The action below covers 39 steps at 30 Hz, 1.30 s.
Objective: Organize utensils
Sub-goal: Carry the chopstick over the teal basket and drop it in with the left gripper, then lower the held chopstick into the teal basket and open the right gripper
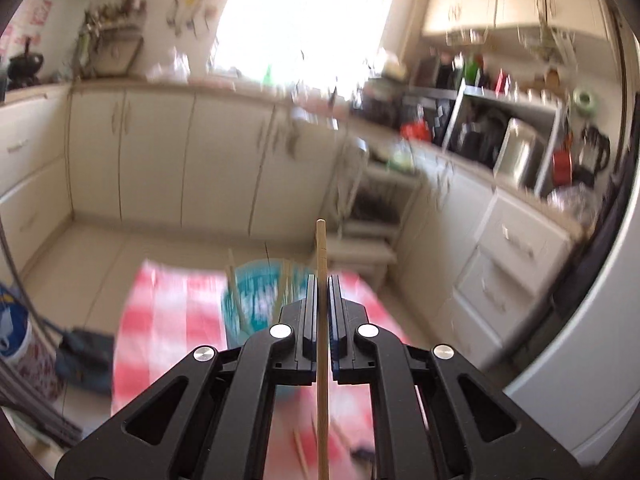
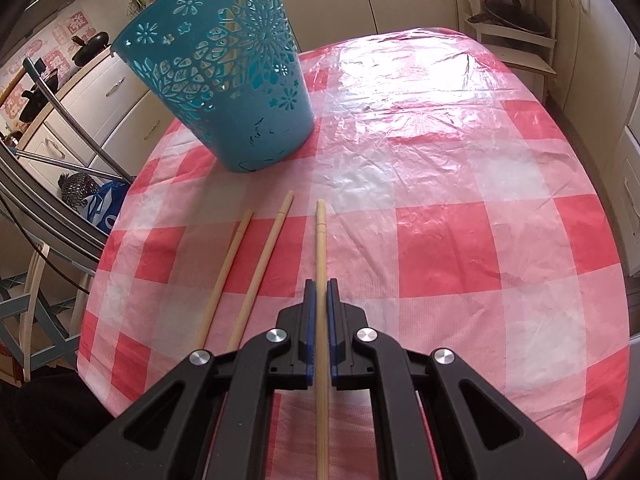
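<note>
Chopstick (image 1: 321, 264) clamped in the left gripper (image 1: 321, 284) points lengthwise at the teal basket (image 1: 256, 300) ahead below; right gripper (image 2: 321, 288) grips another chopstick (image 2: 321, 248), basket (image 2: 224, 80) ahead-left on the table (image 2: 440, 200)

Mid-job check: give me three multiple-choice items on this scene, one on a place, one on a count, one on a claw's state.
1. Where is the blue basket in the right wrist view?
A. far left of the table
B. on the floor
C. near right of the table

2. How many chopsticks lie loose on the cloth there?
A. none
B. two
C. five

3. The right claw is:
A. wide open
B. shut on a chopstick
C. out of view

Answers: 1 A, it stands on the checked cloth, upper left. 2 B, two lie left of the claw. 3 B, its fingers pinch one stick.
</note>
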{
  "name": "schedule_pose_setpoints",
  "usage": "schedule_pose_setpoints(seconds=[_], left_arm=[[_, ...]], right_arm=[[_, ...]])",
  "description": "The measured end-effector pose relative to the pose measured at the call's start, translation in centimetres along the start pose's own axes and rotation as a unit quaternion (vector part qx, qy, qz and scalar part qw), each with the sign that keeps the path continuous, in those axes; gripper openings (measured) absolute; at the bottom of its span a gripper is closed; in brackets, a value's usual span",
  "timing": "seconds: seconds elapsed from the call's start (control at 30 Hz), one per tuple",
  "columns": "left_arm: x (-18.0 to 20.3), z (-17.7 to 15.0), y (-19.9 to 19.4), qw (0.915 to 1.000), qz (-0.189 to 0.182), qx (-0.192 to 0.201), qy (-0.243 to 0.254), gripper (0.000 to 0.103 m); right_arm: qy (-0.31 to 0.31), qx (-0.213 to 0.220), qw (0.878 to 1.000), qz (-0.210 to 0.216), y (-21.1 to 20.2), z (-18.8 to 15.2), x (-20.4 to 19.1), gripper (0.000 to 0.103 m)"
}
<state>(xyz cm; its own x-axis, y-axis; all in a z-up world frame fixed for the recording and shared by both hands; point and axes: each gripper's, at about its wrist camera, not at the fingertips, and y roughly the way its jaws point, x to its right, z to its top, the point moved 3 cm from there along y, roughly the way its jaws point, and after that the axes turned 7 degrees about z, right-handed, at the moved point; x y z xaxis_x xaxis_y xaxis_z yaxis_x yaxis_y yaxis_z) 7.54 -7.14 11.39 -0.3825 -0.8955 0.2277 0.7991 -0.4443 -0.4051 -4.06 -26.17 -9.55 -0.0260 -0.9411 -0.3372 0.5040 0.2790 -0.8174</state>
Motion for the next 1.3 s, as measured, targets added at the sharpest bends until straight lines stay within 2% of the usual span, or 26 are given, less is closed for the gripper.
schedule_pose_setpoints(seconds=[0.23, 0.37, 0.53, 0.67, 0.93, 1.03, 1.1, 1.17, 1.3], left_arm=[[-0.2, 5.6, 3.8, 0.9957, 0.034, 0.081, -0.028, 0.004], [-0.5, 5.9, 7.4, 0.9931, 0.058, 0.094, -0.039, 0.004], [-1.7, 4.5, 11.4, 0.9913, 0.082, 0.088, -0.054, 0.004], [-2.3, 2.8, 13.2, 0.9917, 0.094, 0.074, -0.047, 0.005], [-3.1, -0.4, 14.0, 0.9938, 0.107, 0.027, -0.011, 0.006], [-3.4, -1.6, 12.5, 0.9947, 0.103, 0.004, 0.001, 0.016], [-3.5, -2.2, 10.7, 0.9946, 0.104, 0.000, 0.007, 0.036], [-3.7, -3.1, 8.3, 0.9941, 0.108, -0.001, 0.006, 0.048], [-4.9, -5.2, 3.3, 0.9933, 0.115, 0.003, -0.008, 0.063]], right_arm=[[0.003, 0.002, 1.000, 0.003, -0.1, 0.0, 0.1, 0.006], [-0.001, 0.001, 1.000, 0.002, -0.1, 0.0, 0.1, 0.006], [-0.003, -0.002, 1.000, 0.002, -0.1, 0.1, 0.0, 0.006], [-0.006, -0.002, 1.000, -0.001, -0.1, 0.1, -0.1, 0.006], [-0.013, -0.006, 1.000, -0.009, 0.2, 0.2, -0.3, 0.006], [-0.021, -0.007, 1.000, -0.014, 0.3, 0.2, -0.6, 0.006], [-0.030, -0.004, 0.999, -0.021, 0.4, 0.1, -0.8, 0.006], [-0.039, -0.002, 0.999, -0.026, 0.4, 0.1, -1.0, 0.006], [-0.038, 0.003, 0.999, -0.026, 0.5, 0.1, -1.0, 0.006]])
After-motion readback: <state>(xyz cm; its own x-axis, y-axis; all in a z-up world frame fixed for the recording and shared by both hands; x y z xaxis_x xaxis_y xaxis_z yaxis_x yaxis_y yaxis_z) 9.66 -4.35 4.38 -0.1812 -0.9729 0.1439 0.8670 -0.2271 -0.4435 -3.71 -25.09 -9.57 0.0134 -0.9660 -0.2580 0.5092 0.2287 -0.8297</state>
